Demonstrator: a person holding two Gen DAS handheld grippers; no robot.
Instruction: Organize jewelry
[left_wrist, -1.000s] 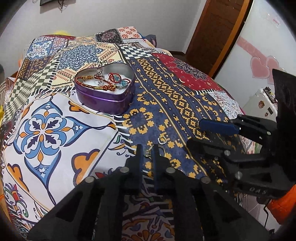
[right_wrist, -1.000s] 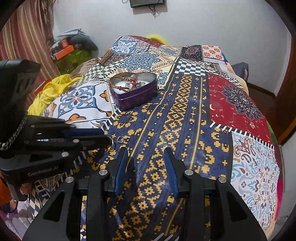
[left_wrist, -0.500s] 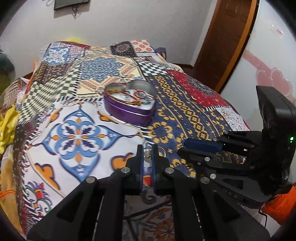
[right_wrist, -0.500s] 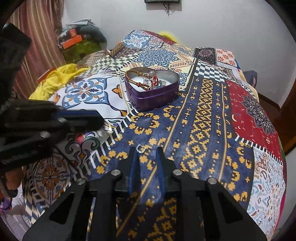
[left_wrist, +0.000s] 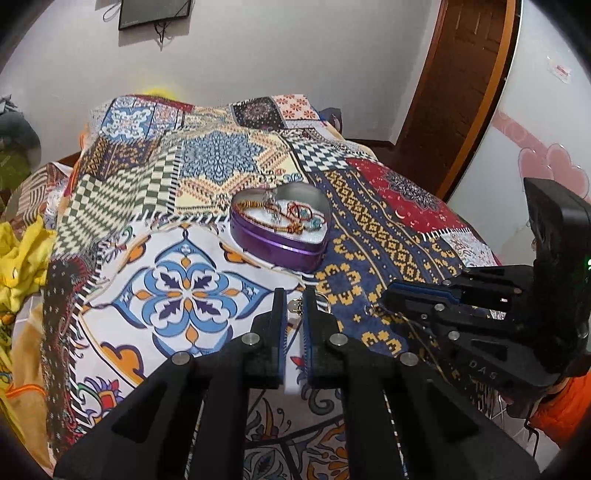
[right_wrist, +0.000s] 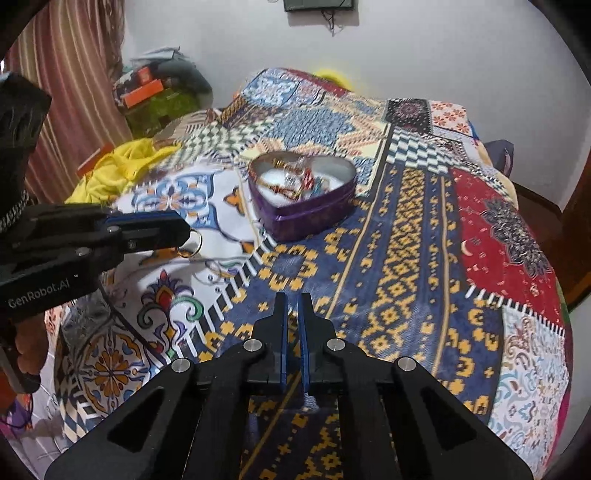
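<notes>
Our left gripper (left_wrist: 294, 306) pinches a small ring (left_wrist: 293, 305), held up over the bed (left_wrist: 184, 288). Our right gripper (right_wrist: 291, 314) is squeezed together and looks empty. The heart tin (left_wrist: 280, 251) sits ahead, full of bracelets. The ring is tiny, so it could slip out and hide in the busy quilt.

Left wrist view low over patchwork bedspread (left_wrist: 184, 295), facing wall, right wrist view likewise, both sharing heart-shaped tin (left_wrist: 280, 236) mid-distance.
</notes>
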